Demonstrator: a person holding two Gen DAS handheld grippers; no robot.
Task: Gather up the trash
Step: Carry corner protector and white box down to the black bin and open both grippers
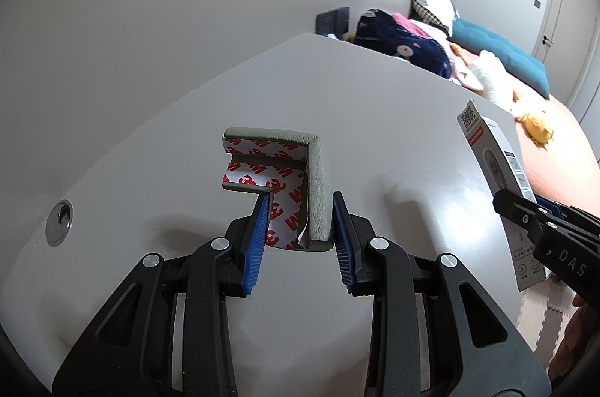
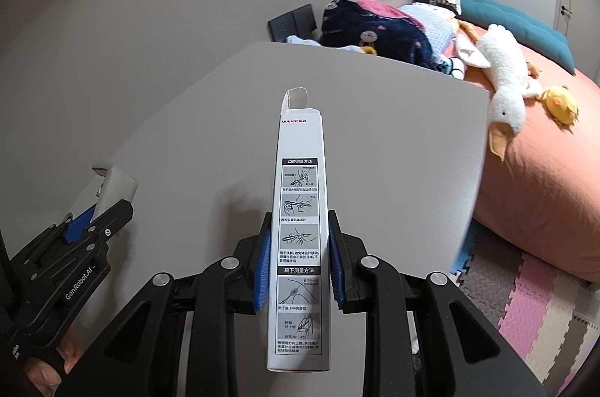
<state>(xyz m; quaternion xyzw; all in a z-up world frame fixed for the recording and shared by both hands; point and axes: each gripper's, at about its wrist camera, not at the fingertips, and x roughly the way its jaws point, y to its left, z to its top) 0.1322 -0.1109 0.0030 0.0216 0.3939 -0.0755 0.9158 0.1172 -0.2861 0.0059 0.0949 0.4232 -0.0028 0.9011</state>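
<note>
My left gripper is shut on a grey L-shaped foam corner guard with red-and-white adhesive backing, held above the white table. My right gripper is shut on a long white thermometer box with printed instruction pictures, held lengthwise over the table. The box also shows at the right of the left wrist view, with the right gripper on it. The left gripper with the corner guard shows at the left of the right wrist view.
A round metal cable grommet sits in the table at the left. Beyond the table is a bed with an orange sheet, a plush goose, a yellow duck toy, blankets and pillows. Foam floor mats lie at the right.
</note>
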